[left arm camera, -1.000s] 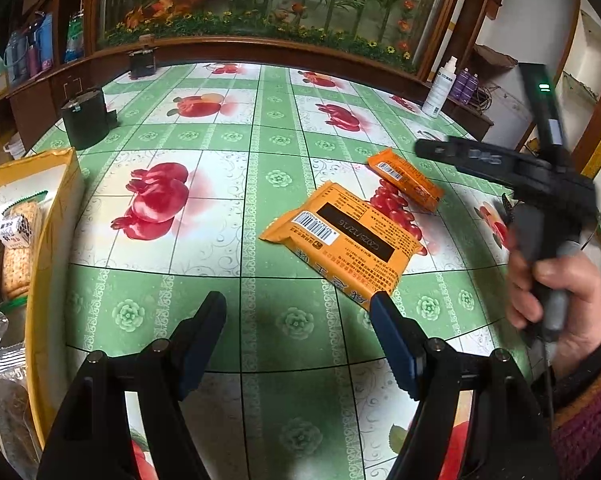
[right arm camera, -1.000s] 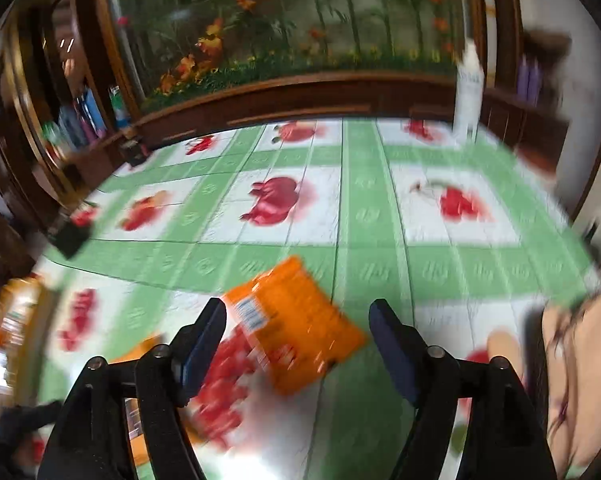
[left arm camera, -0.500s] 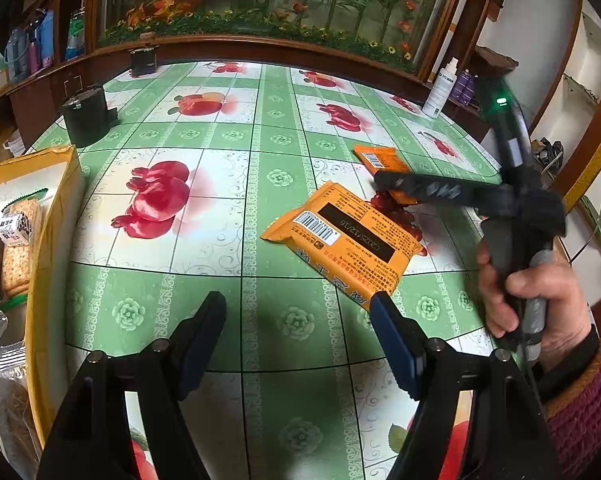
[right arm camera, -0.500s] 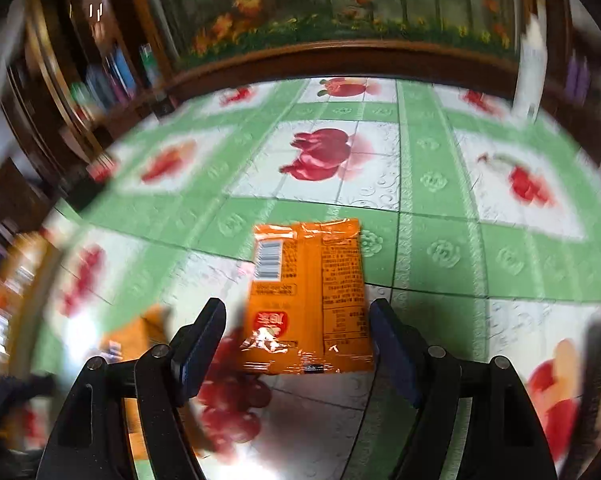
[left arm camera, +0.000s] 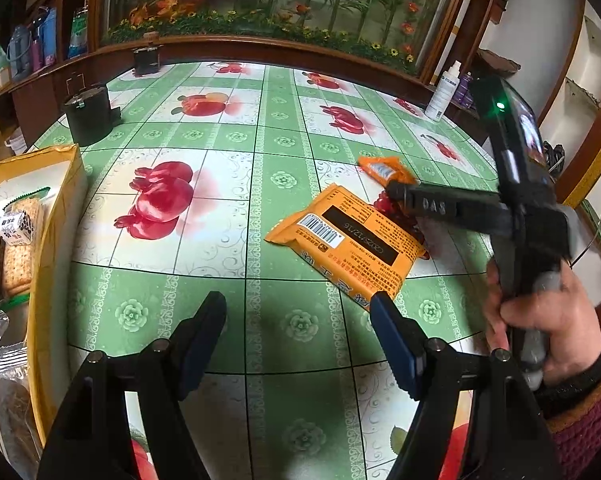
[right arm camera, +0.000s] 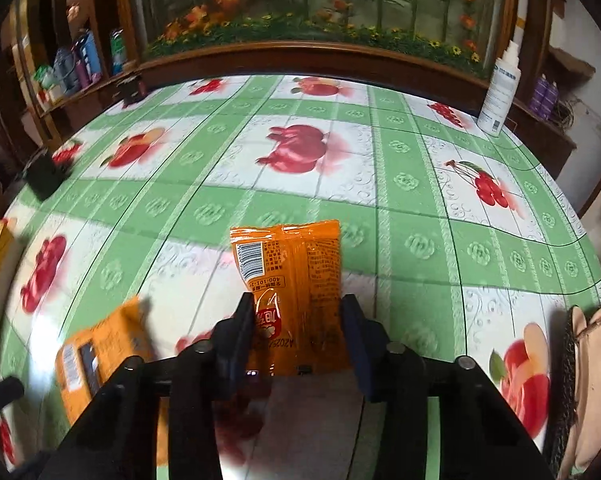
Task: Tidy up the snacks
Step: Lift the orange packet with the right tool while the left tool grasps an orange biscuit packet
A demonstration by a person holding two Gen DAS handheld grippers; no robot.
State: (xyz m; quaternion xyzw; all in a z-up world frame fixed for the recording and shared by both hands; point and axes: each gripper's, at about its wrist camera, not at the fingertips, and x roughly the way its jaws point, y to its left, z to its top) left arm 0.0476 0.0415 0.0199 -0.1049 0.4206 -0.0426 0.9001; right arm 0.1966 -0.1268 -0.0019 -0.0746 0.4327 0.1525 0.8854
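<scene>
A small orange snack packet (right arm camera: 292, 280) lies flat on the green fruit-print tablecloth (right arm camera: 300, 184). My right gripper (right arm camera: 298, 312) straddles its near end. Its jaws are closing, and both pads touch the packet's sides. In the left wrist view the same packet (left arm camera: 384, 168) pokes out beyond the right gripper (left arm camera: 396, 192), which a hand (left arm camera: 540, 320) holds. A larger orange packet (left arm camera: 346, 240) with a barcode lies just ahead of my left gripper (left arm camera: 298, 312). That gripper hangs open over bare cloth with nothing between its fingers.
A yellow box (left arm camera: 56, 208) at the left edge holds cracker packs (left arm camera: 16, 240). A black container (left arm camera: 88, 116) stands at the far left. A white bottle (right arm camera: 500, 88) stands at the far right by the wooden ledge. The larger packet (right arm camera: 96, 356) lies left of the right gripper.
The right gripper swung over the small orange packet, came down onto it, and its jaws narrowed from wide apart to the packet's sides. The left gripper kept still.
</scene>
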